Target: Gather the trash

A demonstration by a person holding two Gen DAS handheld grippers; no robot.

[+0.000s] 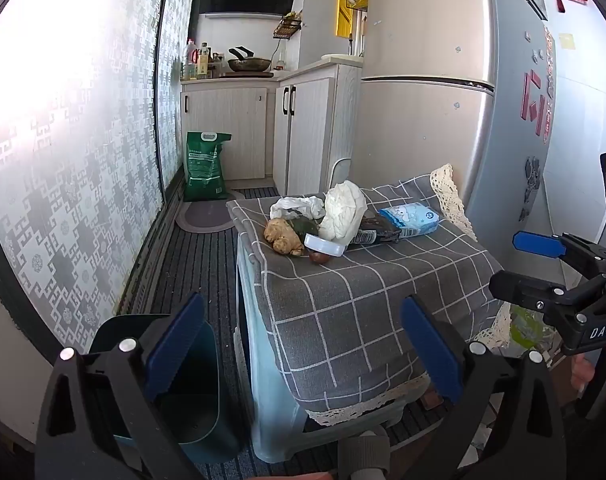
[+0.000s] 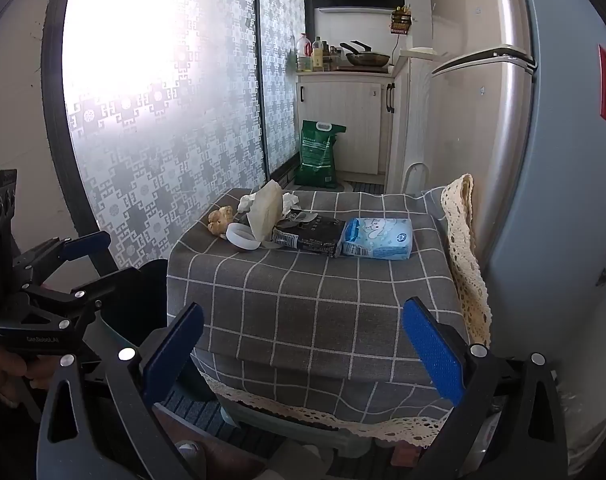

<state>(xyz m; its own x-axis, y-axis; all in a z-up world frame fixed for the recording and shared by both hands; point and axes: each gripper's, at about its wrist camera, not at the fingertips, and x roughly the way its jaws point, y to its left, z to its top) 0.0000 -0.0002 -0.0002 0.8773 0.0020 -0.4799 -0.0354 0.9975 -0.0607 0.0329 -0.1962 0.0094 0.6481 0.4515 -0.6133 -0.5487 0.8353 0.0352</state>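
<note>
At about 7 o'clock in the left wrist view a dark teal plastic trash bin (image 1: 191, 392) stands on the striped floor mat, just beside the low counter covered with a grey checked cloth (image 1: 367, 292). Its mouth is open to the top, so I judge it stands there to receive the trash with a short carry.

The left hand-held gripper (image 1: 303, 356) hangs before the near edge of the counter, its blue pads wide apart and nothing between them. It points a little downward, probably to come at the pile from above.

The trash lies together at the far left of the counter, near 12 o'clock from this gripper. From left to right there is a beige knobby ginger-like lump (image 1: 281, 236), a crumpled white plastic bag (image 1: 297, 206), a round white plastic lid (image 1: 323, 245), a tall crumpled cream paper wrap (image 1: 345, 212), a flat dark printed packet (image 2: 309, 234), and a light blue soft pack of tissues (image 2: 379, 238). The pieces touch or overlap, so each must be picked separately.

The right hand-held gripper (image 2: 303, 356) is also released and empty, well apart from the pile. A tall silver refrigerator (image 1: 431, 80) stands just behind the counter at 2 o'clock.

Nothing is collected yet, I think.
</note>
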